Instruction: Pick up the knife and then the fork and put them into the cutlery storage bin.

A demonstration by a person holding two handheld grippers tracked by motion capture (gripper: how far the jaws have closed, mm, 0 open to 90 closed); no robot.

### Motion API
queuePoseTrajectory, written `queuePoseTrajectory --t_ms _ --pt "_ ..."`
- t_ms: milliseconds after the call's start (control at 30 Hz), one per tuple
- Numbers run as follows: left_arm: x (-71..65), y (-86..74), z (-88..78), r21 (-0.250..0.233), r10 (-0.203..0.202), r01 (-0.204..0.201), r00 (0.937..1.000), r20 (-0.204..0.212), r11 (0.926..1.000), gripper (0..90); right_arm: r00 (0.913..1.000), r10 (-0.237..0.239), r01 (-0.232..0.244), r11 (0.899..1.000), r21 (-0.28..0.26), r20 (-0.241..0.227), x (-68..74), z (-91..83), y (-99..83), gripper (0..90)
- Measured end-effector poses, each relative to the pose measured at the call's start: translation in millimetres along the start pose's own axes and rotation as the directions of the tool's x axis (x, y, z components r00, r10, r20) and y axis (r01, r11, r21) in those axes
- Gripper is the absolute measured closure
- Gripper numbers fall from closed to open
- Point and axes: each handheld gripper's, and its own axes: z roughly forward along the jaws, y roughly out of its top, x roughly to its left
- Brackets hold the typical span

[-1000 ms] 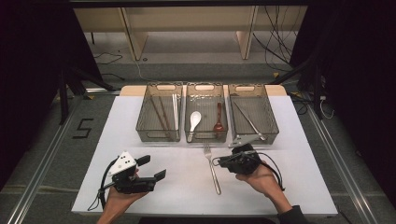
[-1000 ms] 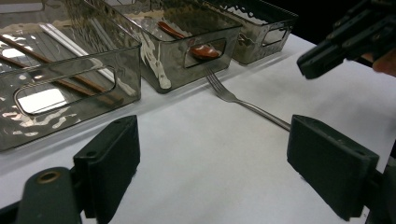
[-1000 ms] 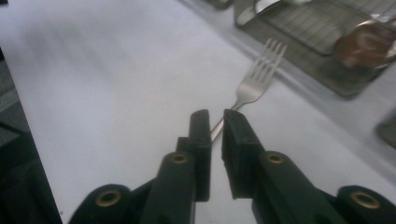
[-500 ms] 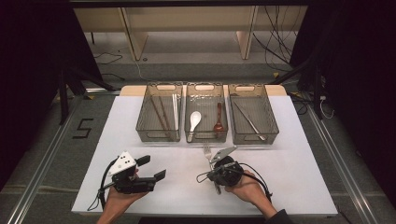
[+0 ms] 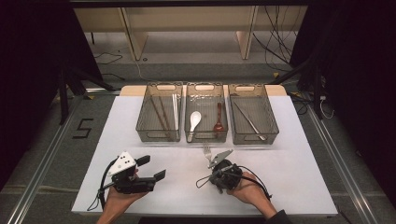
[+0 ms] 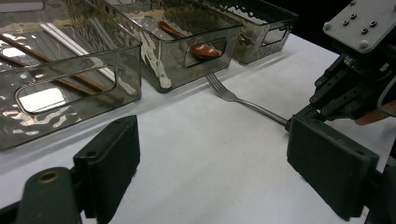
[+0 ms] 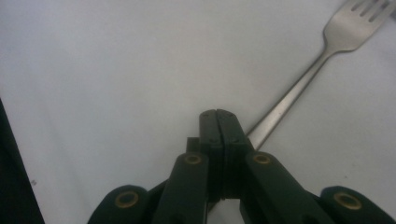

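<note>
A metal fork (image 5: 207, 151) lies on the white table top just in front of the middle bin, tines towards the bins. My right gripper (image 5: 217, 179) points down at its handle. In the right gripper view the jaws (image 7: 217, 114) are pressed together, and the fork's handle (image 7: 299, 86) runs out from under the right jaw's tip; I cannot tell whether it is pinched. My left gripper (image 5: 150, 168) is held low at the front left, open, with nothing between its pads (image 6: 212, 158). The left gripper view has the fork (image 6: 233, 97) and the right gripper (image 6: 345, 93) beyond it.
Three smoky clear bins stand in a row at the back. The left bin (image 5: 158, 135) holds chopsticks, the middle bin (image 5: 205, 137) a white spoon and a brown spoon, the right bin (image 5: 254, 138) a metal utensil. The table's front edge is close under both hands.
My right hand has moved left and down from beside the fork onto its handle, covering most of it. The left gripper has stayed where it was.
</note>
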Motion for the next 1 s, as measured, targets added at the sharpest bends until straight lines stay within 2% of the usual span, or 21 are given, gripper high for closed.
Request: queuePoseTrajectory --t_ms 100,333,367,400,433,467,500,533,600,667,767,833,867,1000 --pt "0.4 -0.1 -0.4 0.002 0.0 0.0 1.0 0.0 1.0 16.9 0.9994 -0.014 0.014 1.0 0.027 0.031 -0.9 -2.6 -1.1 90.0" --pt "0.3 0.0 -0.2 0.001 0.001 -0.001 1.0 -0.001 1.0 16.9 0.9991 0.007 -0.01 0.998 0.064 0.043 -8.8 -13.5 -6.8 90.0" --pt "0.2 0.0 -0.1 0.002 0.001 -0.001 1.0 0.0 1.0 16.9 0.9982 0.014 -0.017 0.998 0.063 0.059 -9.9 -15.5 -7.3 90.0" --pt "0.2 -0.1 0.1 0.001 0.002 -0.002 1.0 0.0 1.0 16.9 0.9949 0.003 -0.012 0.996 0.087 0.101 -10.7 -17.7 -7.8 90.0" --pt "0.0 -0.2 0.4 0.002 0.0 0.0 1.0 0.001 1.0 16.9 0.9874 -0.024 0.002 0.99 0.139 0.156 -11.6 -16.9 -8.9 90.0" --pt "-0.2 0.0 0.5 0.004 0.001 -0.001 1.0 0.0 1.0 16.9 0.9862 -0.018 -0.006 0.99 0.143 0.164 -12.8 -16.3 -11.4 90.0" --pt "-0.1 0.3 0.3 0.003 0.005 -0.004 1.0 -0.001 1.0 16.9 0.9893 0.016 -0.029 0.996 0.087 0.145 -13.9 -17.6 -13.6 90.0" --pt "0.1 0.5 0.3 0.001 0.004 -0.004 1.0 0.0 1.0 16.9 0.9906 0.026 -0.035 0.997 0.065 0.134 -13.8 -19.2 -13.6 90.0" --pt "0.1 0.3 1.2 0.005 0.003 -0.003 1.0 -0.002 1.0 16.9 0.9917 0.009 -0.016 0.999 0.052 0.128 -9.2 -21.2 -10.2 90.0" --pt "-0.6 0.4 1.3 0.005 0.001 -0.001 1.0 0.0 1.0 16.9 0.9958 0.002 -0.005 0.999 0.036 0.091 -5.3 -20.9 -7.2 90.0" --pt "-0.3 0.0 0.6 0.007 0.004 -0.004 1.0 -0.002 1.0 16.9 0.9992 -0.005 0.004 0.999 0.038 0.04 -2.2 -16.4 -7.1 90.0" --pt "0.1 0.0 0.1 0.002 -0.002 0.002 1.0 -0.002 1.0 16.9 0.9985 -0.028 0.025 0.998 0.065 0.047 -0.7 -12.8 -7.3 90.0" --pt "0.2 0.0 0.0 0.002 -0.001 0.001 1.0 -0.002 1.0 16.9 0.9983 -0.018 0.013 0.996 0.083 0.055 0.6 -10.6 -7.4 90.0" --pt "-0.2 0.0 0.2 0.004 -0.001 0.001 1.0 0.0 1.0 16.9 0.9976 -0.03 0.024 0.995 0.101 0.062 -0.5 -11.8 -8.0 90.0"
